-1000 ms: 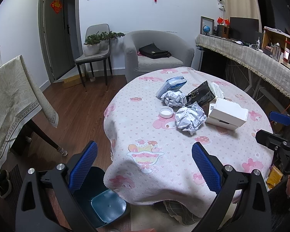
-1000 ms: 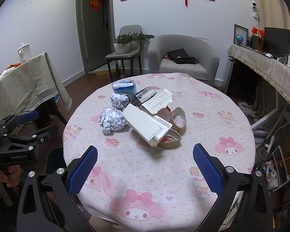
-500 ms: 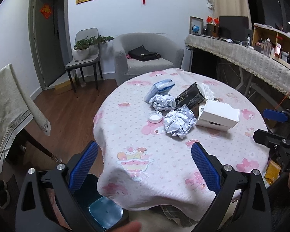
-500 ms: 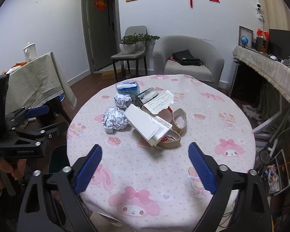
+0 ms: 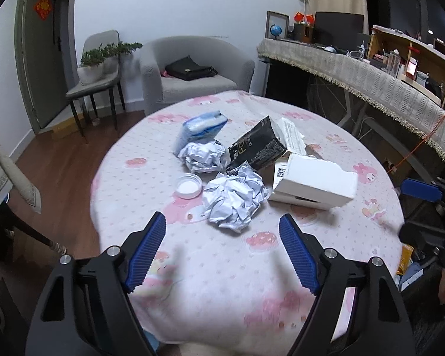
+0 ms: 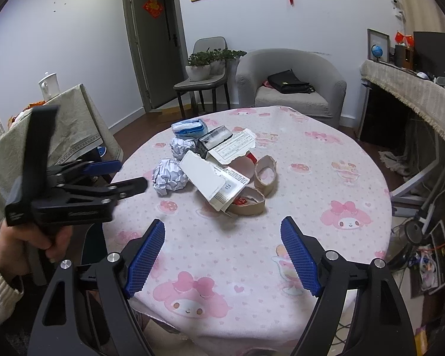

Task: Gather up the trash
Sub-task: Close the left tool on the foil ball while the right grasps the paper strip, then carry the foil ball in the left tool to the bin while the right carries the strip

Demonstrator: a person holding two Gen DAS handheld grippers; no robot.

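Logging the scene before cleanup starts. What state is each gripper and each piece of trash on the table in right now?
Left gripper: open, empty, above the table, aimed at the near paper ball.
Right gripper: open, empty.
Near paper ball: crumpled, on the cloth.
Far paper ball: crumpled, against the blue pack.
Blue pack: lying flat.
White cap: open side up.
White box: torn open, lying flat.
Black bag: propped, tilted.

Left gripper (image 5: 222, 252): jaws spread wide, blue-padded fingers (image 5: 146, 249) empty, pointing forward.
Left hand (image 6: 29, 244): wrapped around the gripper's black handle, cream knit cuff at the wrist.
Right gripper (image 6: 222, 252): jaws spread wide, empty, level with the left.
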